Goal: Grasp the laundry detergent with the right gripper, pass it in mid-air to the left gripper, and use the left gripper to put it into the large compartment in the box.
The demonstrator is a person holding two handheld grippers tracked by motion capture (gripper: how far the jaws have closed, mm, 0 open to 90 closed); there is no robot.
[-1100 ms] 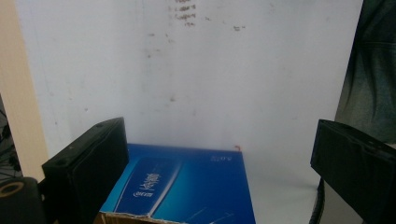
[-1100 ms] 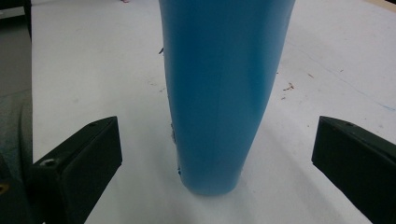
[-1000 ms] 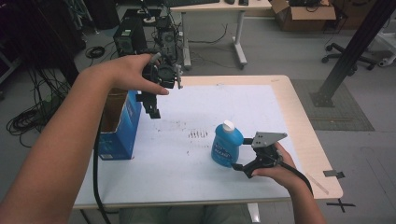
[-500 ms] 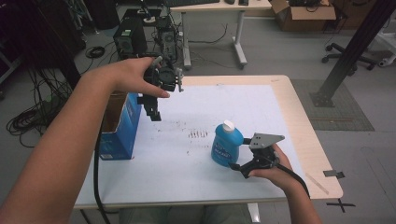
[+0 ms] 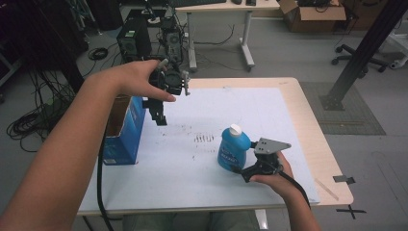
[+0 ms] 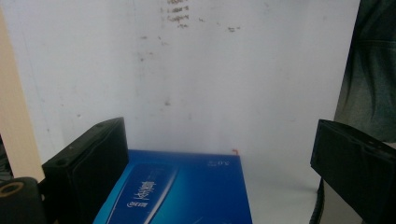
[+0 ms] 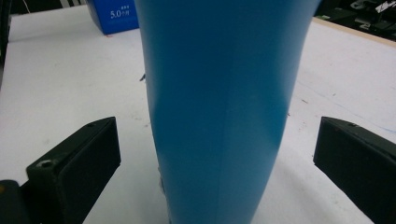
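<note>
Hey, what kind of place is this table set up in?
Likely a lab or workshop: computer towers with loose cables on the floor, a cardboard box under a desk, and a rolling office chair.

Bottle [image 5: 234, 150]: smooth glossy blue plastic. Box [image 5: 123, 132]: glossy printed cardboard. Surface [image 5: 269, 115]: matt white sheet, scuffed, wood edge.

Bare forearms, no sleeves, no gloves. Two hand-held tools, black throughout: left gripper [image 5: 160, 115] with a blocky black body, small pale knobs on top and a thick black cable [image 5: 99, 178] hanging from it; right gripper [image 5: 242, 166] topped by a grey three-cornered plate [image 5: 271, 145] with small dark holes, a black cable trailing back along the wrist. Seen close in the gripper views: flat, boxy matte-black jaws with squared ends, each with a small screw hole on its upper face.
</note>
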